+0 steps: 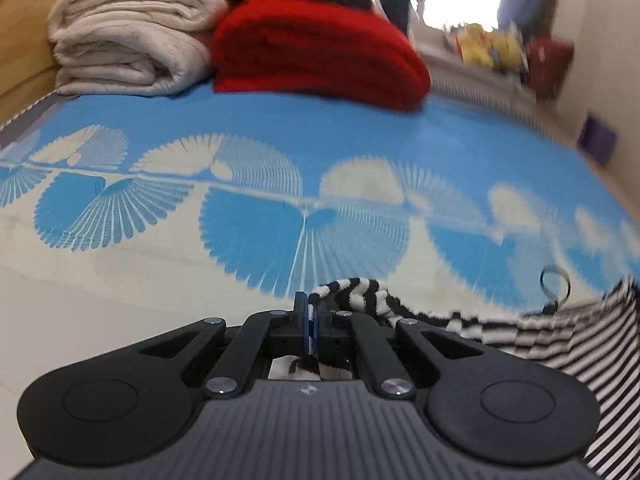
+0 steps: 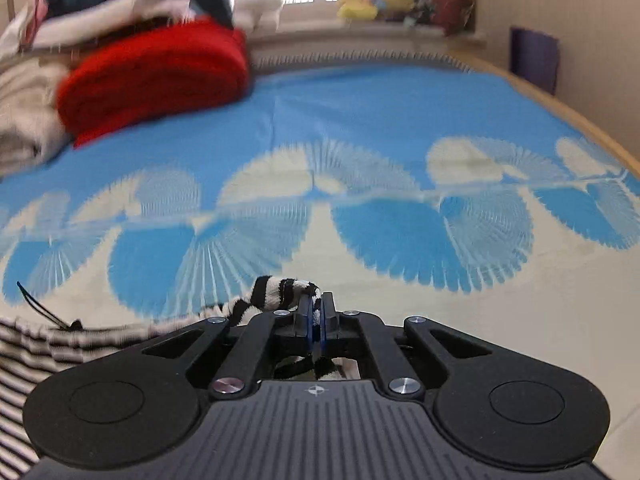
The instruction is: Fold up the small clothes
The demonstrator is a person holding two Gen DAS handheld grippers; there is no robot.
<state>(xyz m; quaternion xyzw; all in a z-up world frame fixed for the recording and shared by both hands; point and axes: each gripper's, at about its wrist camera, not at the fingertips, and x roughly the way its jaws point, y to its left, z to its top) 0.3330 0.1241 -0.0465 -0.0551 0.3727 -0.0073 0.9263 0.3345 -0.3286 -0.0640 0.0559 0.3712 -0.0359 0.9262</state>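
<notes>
Nearest to each camera, a black-and-white striped garment (image 1: 540,332) is seen pinched at two spots. The left gripper (image 1: 311,316) is clamped together on a bunched striped edge, and the right gripper (image 2: 317,314) is likewise closed on a rolled bit of the same cloth (image 2: 280,294). Between the two grips the fabric is stretched in a loose band, with the rest sagging below and to the side of each tool, so its long axis is judged to run from one gripper to the other, roughly across the bed. A thin dark cord or loop (image 1: 554,280) is visible at its upper edge.

The garment is judged to be light, soft and limp, likely a stretchy knit; it would be expected to droop and crease wherever unsupported. Corners or hems are best taken, as thin folds are easily lost from closed pads.

Beyond lies a blue-and-cream patterned bedspread (image 1: 360,140). Farther back, a folded red blanket (image 1: 316,52) and a pale folded quilt (image 1: 128,44) are stacked.
</notes>
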